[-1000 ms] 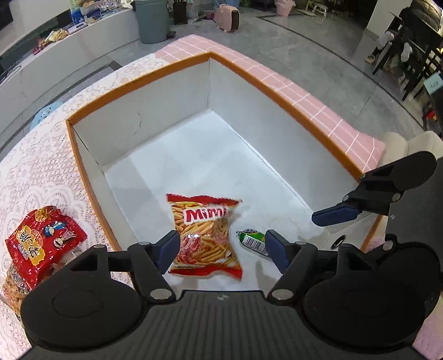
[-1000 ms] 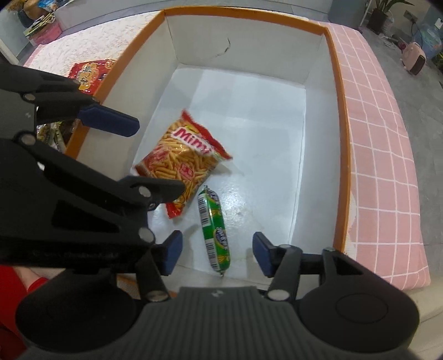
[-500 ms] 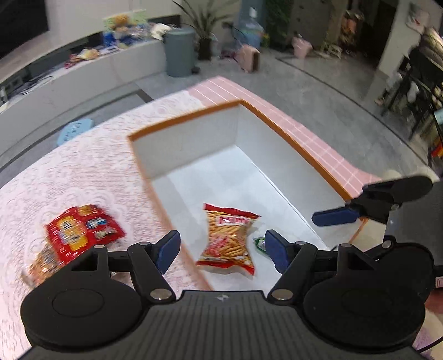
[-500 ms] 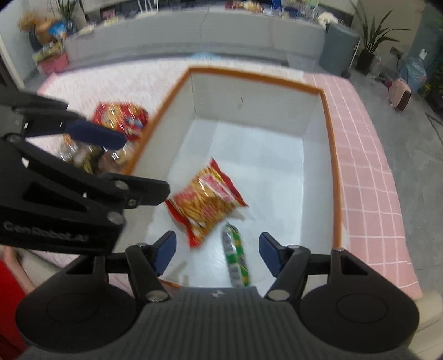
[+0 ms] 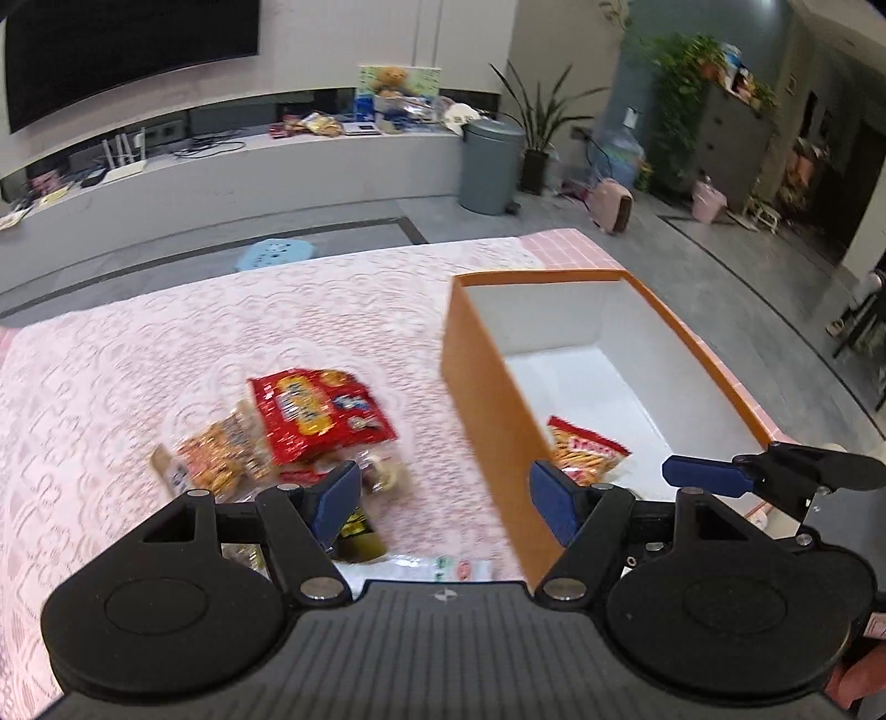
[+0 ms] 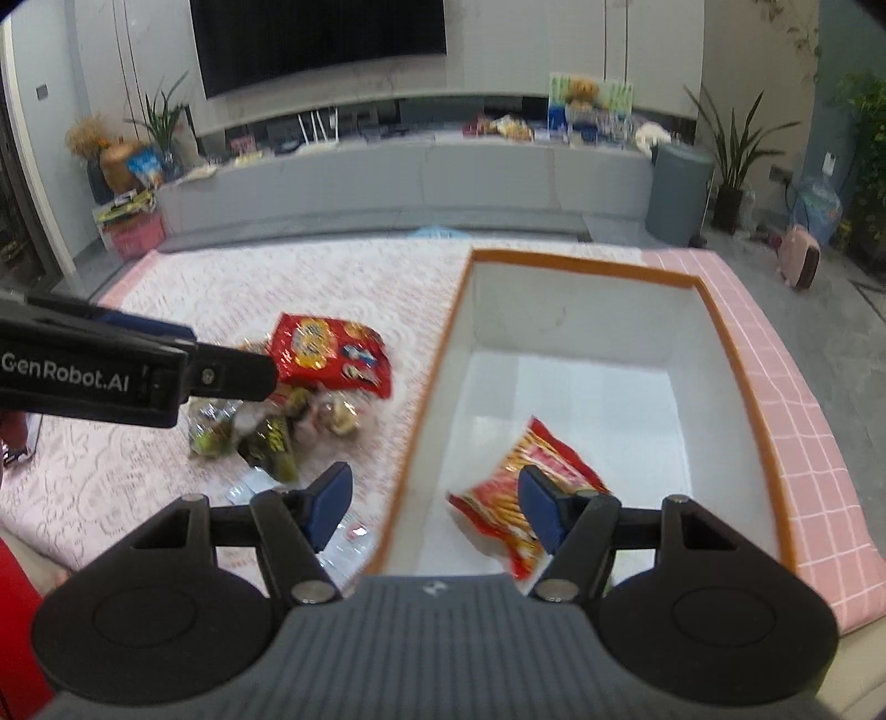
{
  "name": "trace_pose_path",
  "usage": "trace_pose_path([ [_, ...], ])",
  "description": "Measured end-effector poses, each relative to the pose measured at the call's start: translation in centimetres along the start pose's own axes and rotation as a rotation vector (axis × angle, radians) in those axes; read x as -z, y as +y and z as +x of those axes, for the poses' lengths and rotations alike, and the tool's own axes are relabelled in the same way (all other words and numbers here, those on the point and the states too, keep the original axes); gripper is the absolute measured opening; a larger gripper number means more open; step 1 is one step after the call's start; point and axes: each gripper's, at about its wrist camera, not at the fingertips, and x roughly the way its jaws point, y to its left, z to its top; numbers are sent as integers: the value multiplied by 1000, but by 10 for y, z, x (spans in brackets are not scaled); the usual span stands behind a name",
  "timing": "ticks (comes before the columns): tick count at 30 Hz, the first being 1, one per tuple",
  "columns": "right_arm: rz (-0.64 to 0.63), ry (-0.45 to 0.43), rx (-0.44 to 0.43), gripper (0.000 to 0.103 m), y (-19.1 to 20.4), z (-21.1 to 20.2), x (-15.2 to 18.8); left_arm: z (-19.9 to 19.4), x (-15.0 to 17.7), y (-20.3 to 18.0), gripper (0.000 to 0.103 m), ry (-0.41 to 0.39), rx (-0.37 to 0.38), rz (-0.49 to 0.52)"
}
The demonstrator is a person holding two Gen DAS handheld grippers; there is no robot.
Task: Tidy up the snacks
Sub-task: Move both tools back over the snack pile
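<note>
Left wrist: left gripper (image 5: 440,495) spread, empty | red biscuit bag (image 5: 318,412) atop snack pile (image 5: 232,459), print blurred | Right wrist: right gripper (image 6: 432,501) released, empty | snack-stick bag (image 6: 529,495) inside orange-rimmed box (image 6: 767,437) | arm lettering "GenRobot.AI"

A home living room: a large dark television (image 6: 318,39) hangs on the wall over a long low cabinet (image 6: 398,183) strewn with clutter, potted plants (image 6: 731,160) stand by a grey bin (image 6: 678,194), and a teddy bear (image 5: 392,83) sits far beyond the tool.
</note>
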Motion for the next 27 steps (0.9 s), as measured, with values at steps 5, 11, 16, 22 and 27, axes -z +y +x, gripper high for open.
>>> trace_pose_path([
  [5,-10,-37,-35,65,32,11,10,-5,16,26,82,-28,-26,-29],
  [11,-113,-67,-62,65,69,27,13,5,33,58,82,-24,-24,-84],
  [16,-154,-40,-49,65,81,50,7,20,44,80,82,5,-36,-119],
  [22,-156,11,-32,65,89,82,-2,38,50,109,82,20,-11,-199],
  [27,-144,36,-20,65,93,106,-3,51,58,132,81,22,-17,-248],
])
